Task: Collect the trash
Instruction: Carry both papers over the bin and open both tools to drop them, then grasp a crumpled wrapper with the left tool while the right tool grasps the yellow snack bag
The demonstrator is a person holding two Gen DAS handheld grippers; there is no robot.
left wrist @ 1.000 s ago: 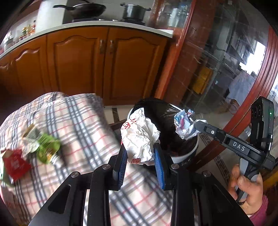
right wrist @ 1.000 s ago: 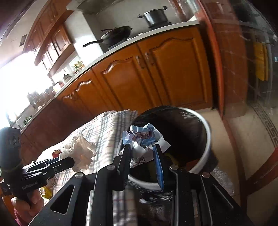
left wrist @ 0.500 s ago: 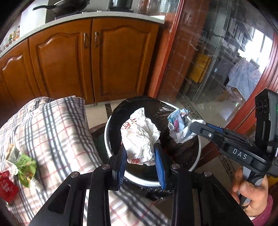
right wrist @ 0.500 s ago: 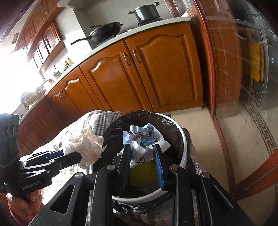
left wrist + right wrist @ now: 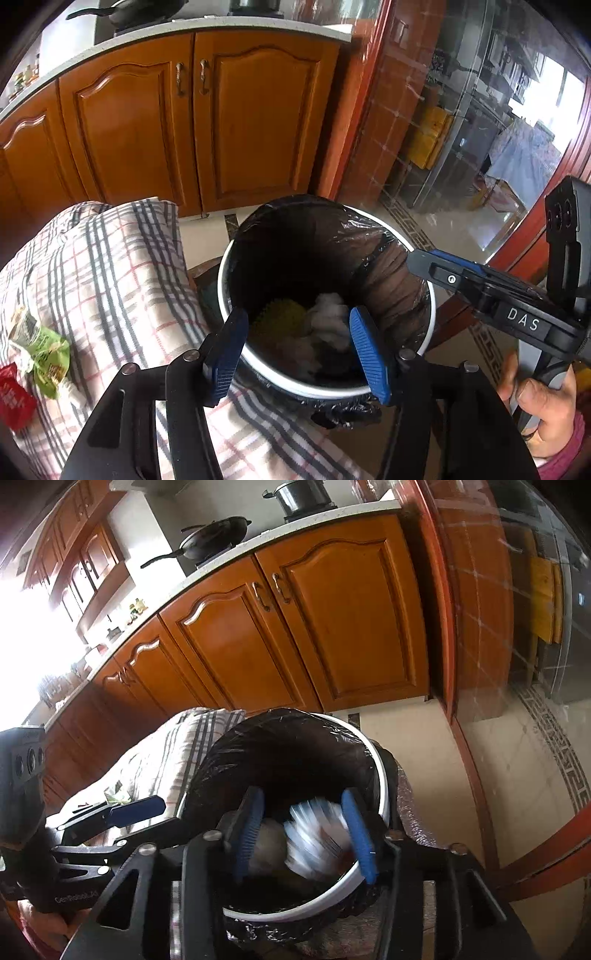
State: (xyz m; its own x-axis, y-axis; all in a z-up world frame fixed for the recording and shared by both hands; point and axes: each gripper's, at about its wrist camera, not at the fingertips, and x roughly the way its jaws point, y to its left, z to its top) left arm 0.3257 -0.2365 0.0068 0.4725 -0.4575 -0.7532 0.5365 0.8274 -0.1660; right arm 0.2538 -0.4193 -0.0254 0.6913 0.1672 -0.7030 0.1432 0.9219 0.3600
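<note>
My left tongs point(image 5: 295, 347) stand parted over the mouth of the bin point(image 5: 391, 229), their jaws having just been opening, and nothing sits between the blue pads; the white paper wad point(image 5: 328, 321) lies down in the black liner beside something yellow-green point(image 5: 280, 314). My right tongs point(image 5: 306, 830) have likewise just been opening; the blue-and-white crumpled paper point(image 5: 314, 834) shows as a blur between the pads, apparently dropping free, so I count them as released rather than gripping.

To finish this step well I would keep both tongs wide and steady above the rim until the paper has settled inside, then lift clear without snagging the liner (it is loose plastic and would catch easily).

Both tongs point steeply down into the bin from the near side, the right pair's fingers reaching in over the far-right rim in the left view; a hand point(image 5: 543, 398) grips that handle below.

Further out, on the checked cloth point(image 5: 110, 277) covering the surface, a green wrapper point(image 5: 48, 358) and a red wrapper point(image 5: 14, 398) await collection; wooden cabinets point(image 5: 184, 129) stand behind.
</note>
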